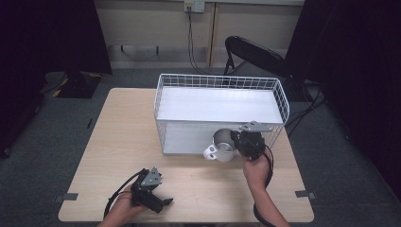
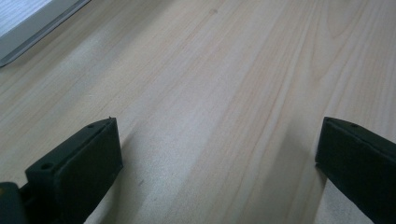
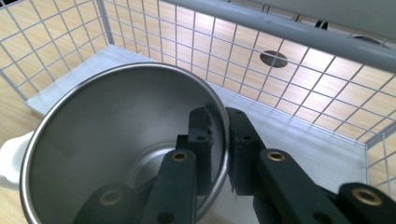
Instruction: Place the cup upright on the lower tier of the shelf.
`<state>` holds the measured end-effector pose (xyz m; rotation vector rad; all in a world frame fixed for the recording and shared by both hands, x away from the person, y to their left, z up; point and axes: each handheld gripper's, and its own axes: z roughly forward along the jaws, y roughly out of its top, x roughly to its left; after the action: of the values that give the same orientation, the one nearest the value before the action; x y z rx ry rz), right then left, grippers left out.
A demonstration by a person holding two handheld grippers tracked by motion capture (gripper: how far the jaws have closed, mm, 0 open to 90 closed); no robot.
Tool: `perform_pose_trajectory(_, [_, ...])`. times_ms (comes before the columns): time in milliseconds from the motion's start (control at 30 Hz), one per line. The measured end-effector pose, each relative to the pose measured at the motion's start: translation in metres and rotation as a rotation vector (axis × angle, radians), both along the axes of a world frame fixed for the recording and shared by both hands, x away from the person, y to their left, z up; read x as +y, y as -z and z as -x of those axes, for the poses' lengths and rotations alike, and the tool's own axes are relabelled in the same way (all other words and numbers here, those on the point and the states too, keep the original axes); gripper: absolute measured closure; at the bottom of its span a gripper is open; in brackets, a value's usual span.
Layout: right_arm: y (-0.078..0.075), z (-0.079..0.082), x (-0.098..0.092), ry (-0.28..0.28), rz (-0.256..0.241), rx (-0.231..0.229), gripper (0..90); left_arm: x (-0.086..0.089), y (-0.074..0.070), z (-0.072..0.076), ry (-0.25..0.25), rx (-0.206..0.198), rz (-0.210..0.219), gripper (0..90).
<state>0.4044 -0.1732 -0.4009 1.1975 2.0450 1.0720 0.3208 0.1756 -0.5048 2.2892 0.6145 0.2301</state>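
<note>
Two grippers work over a light wooden table point(image 1: 123, 142) in the high view. The right gripper point(image 1: 235, 139) is held up near the table's right edge, just in front of a white wire basket point(image 1: 283, 101) that stands at the far right of the tabletop. Its jaws are clamped on the rim of a steel cup point(image 1: 222, 144), which sits against the basket's front wall with its white handle toward the left. The left gripper point(image 1: 166, 202) rests low near the table's front edge, left of the middle, well apart from the cup, jaws pointing right.

From the left gripper view, the left gripper point(image 2: 219, 144) has its jaws spread wide with nothing between them, bare table point(image 2: 224, 70) grain beneath. A grey corner of the basket's base point(image 2: 32, 23) shows at the upper left.

From the right gripper view, the right gripper point(image 3: 218, 125) pinches the cup's point(image 3: 107, 126) thin wall, one jaw inside the bowl and the other outside, both pressed close against the metal. The cup's mouth faces the camera and its white handle peeks out at the left edge. Behind it stand the basket's wire front wall point(image 3: 196, 42) and grey top rail, with the grey floor below.
</note>
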Motion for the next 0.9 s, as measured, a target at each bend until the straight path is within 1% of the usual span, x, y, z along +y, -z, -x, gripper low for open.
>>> perform_pose_trajectory(33, [0.0,0.0,0.0,0.0,0.0,0.0,81.5,0.0,0.0,0.0,-0.003,0.001,0.005,0.0])
perform_pose_trajectory(133, [0.001,-0.002,-0.002,0.009,-0.006,0.003,81.5,0.0,0.0,0.0,0.0,0.0,0.0,0.0])
perform_pose_trajectory(267, [0.003,-0.003,-0.004,0.028,-0.014,-0.006,81.5,0.0,0.0,0.0,-0.003,0.001,0.005,0.0])
perform_pose_trajectory(567, [0.007,-0.004,-0.002,0.048,-0.011,-0.018,81.5,0.0,0.0,0.0,0.0,0.0,0.001,0.0])
perform_pose_trajectory(667, [0.008,-0.005,0.0,0.052,-0.009,-0.023,81.5,0.0,0.0,0.0,-0.003,0.001,0.005,0.0])
perform_pose_trajectory(700, [0.008,-0.006,0.0,0.052,-0.009,-0.025,81.5,0.0,0.0,0.0,0.0,0.0,-0.001,0.0])
perform_pose_trajectory(733, [0.009,-0.006,0.001,0.053,-0.008,-0.027,81.5,0.0,0.0,0.0,-0.003,0.001,0.005,0.0])
perform_pose_trajectory(800, [0.01,-0.006,0.002,0.057,-0.004,-0.032,81.5,0.0,0.0,0.0,0.001,0.0,-0.001,0.0])
perform_pose_trajectory(900, [0.012,-0.006,0.002,0.063,-0.003,-0.04,81.5,0.0,0.0,0.0,-0.003,0.001,0.005,0.0])
